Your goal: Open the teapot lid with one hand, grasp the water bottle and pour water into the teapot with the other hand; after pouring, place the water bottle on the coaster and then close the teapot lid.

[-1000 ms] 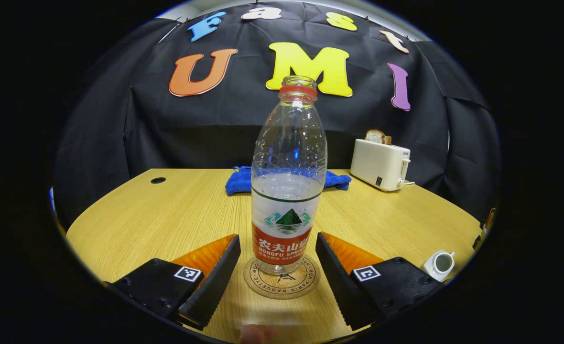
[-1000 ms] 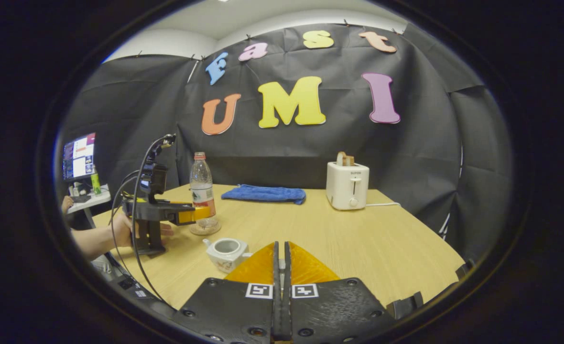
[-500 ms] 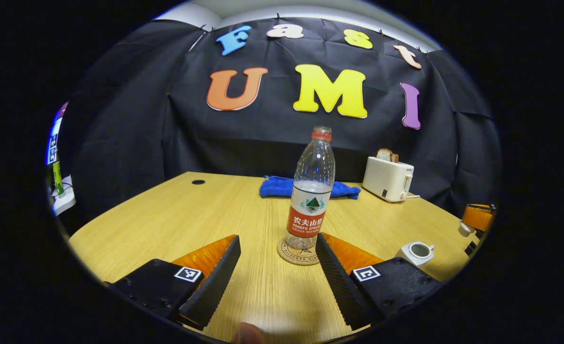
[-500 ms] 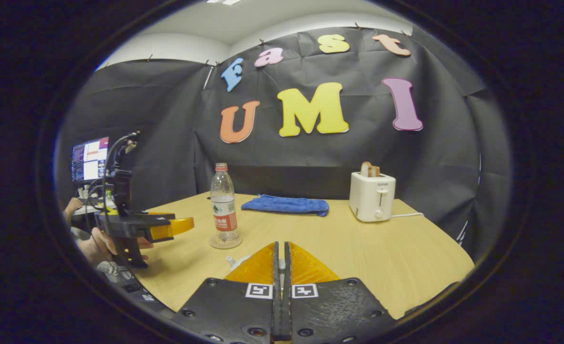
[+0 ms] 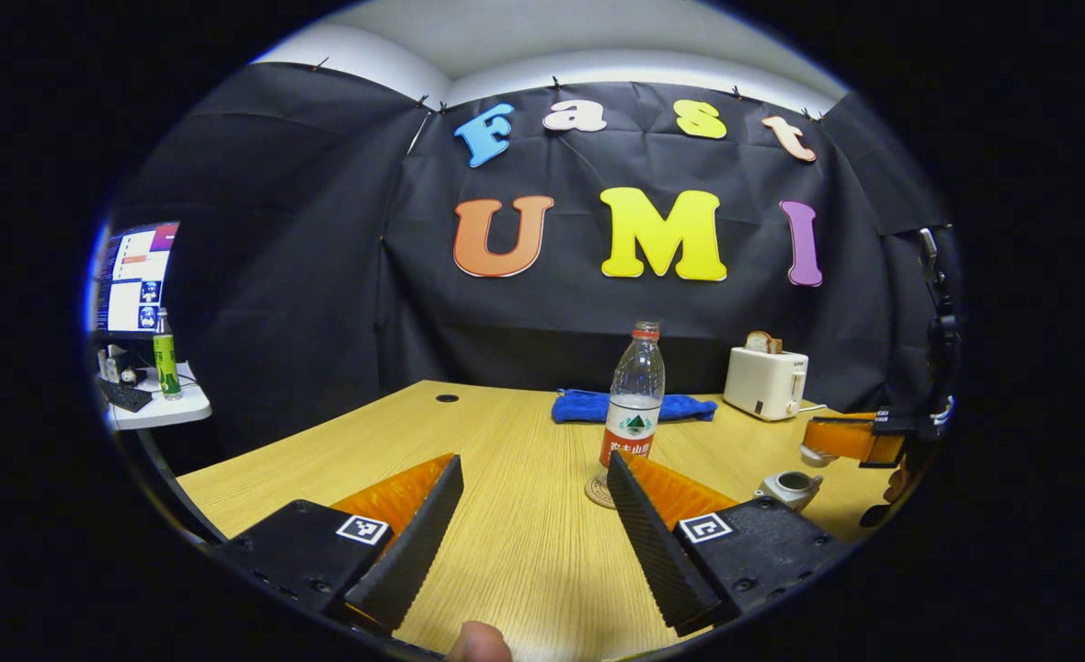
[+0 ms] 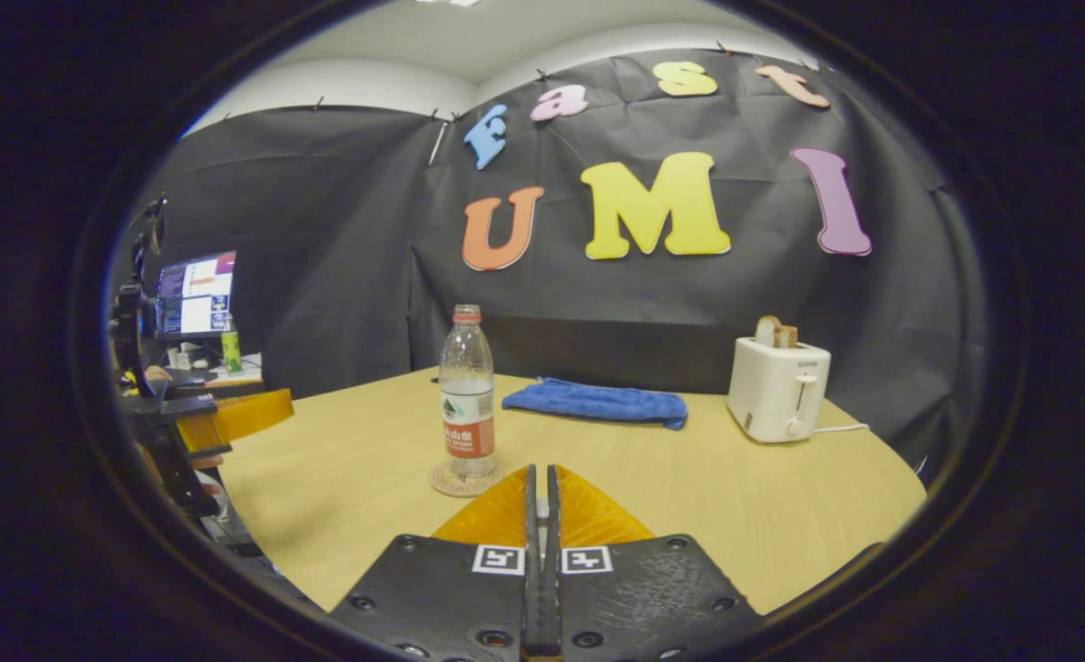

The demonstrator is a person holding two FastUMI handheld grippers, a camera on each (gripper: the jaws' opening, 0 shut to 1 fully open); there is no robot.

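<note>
Surface: a light wood-grain top (image 5: 506,552) with a rounded edge and a small dark round hole (image 5: 447,398) near its far edge, at 11 o'clock in the left gripper view.
Coaster: a round cork coaster (image 6: 455,480) at 12 o'clock in the right gripper view, carrying an upright clear plastic water bottle with a red label (image 6: 466,405).
Cloth: a folded blue towel (image 6: 598,404) lying flat toward the back, at 1 o'clock.
Toaster: a white two-slot toaster (image 6: 777,401) holding bread, at 2 o'clock.
Teapot: a small white ceramic teapot (image 5: 789,486), lid off, at 3 o'clock in the left gripper view.
</note>
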